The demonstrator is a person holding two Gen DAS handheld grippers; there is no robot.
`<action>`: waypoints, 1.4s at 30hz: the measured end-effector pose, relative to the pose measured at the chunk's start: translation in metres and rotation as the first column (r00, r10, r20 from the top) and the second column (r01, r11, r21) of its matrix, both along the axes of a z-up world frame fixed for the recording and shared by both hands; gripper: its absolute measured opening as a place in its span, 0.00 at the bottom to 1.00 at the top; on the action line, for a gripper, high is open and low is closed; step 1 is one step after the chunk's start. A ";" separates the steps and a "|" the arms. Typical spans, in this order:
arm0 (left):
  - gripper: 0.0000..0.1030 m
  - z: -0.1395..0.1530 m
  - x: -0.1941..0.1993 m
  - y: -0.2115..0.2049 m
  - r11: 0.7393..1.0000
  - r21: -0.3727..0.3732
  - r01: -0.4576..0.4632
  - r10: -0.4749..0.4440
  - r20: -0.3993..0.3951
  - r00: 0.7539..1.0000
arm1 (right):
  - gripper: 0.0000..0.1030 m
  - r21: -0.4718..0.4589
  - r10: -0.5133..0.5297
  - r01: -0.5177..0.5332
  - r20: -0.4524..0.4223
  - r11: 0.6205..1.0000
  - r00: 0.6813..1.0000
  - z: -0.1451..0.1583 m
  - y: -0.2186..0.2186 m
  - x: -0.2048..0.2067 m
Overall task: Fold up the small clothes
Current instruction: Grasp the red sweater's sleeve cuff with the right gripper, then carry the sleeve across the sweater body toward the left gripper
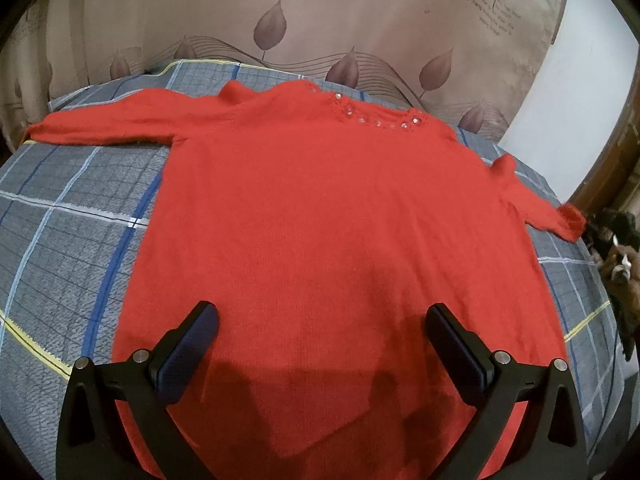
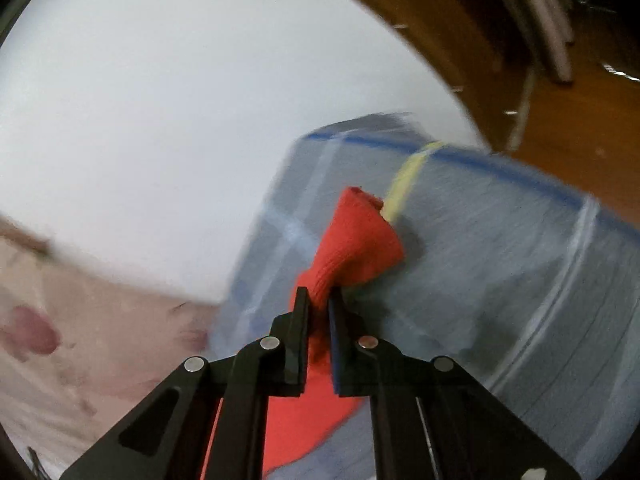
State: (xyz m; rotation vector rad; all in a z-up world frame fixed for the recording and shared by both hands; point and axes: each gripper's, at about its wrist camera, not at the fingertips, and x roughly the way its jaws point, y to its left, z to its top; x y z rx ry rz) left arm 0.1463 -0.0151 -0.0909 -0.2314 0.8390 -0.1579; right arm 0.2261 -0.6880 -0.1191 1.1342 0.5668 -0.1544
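Note:
A red knit sweater (image 1: 320,208) lies flat, front up, on a grey plaid bedspread (image 1: 72,208). Shiny beads (image 1: 380,122) line its neckline at the far side. Its left sleeve (image 1: 100,124) stretches out to the far left; its right sleeve (image 1: 560,220) reaches the bed's right edge. My left gripper (image 1: 320,320) is open and empty, hovering over the sweater's lower body. In the right wrist view my right gripper (image 2: 319,294) is shut on the red sleeve cuff (image 2: 356,240), lifted above the bedspread (image 2: 500,260). That view is motion-blurred.
A pinkish leaf-print curtain (image 1: 320,12) hangs behind the bed. A white wall (image 1: 580,92) stands at the right, with a brown wooden frame (image 2: 460,40). Dark, brown items (image 1: 616,256) lie off the bed's right edge.

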 end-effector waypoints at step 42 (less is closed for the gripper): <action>1.00 -0.006 -0.006 0.137 0.964 -0.216 -0.157 0.172 0.050 0.984 | 0.40 -0.270 0.816 -0.805 -0.101 0.528 0.569 0.006 0.586 0.141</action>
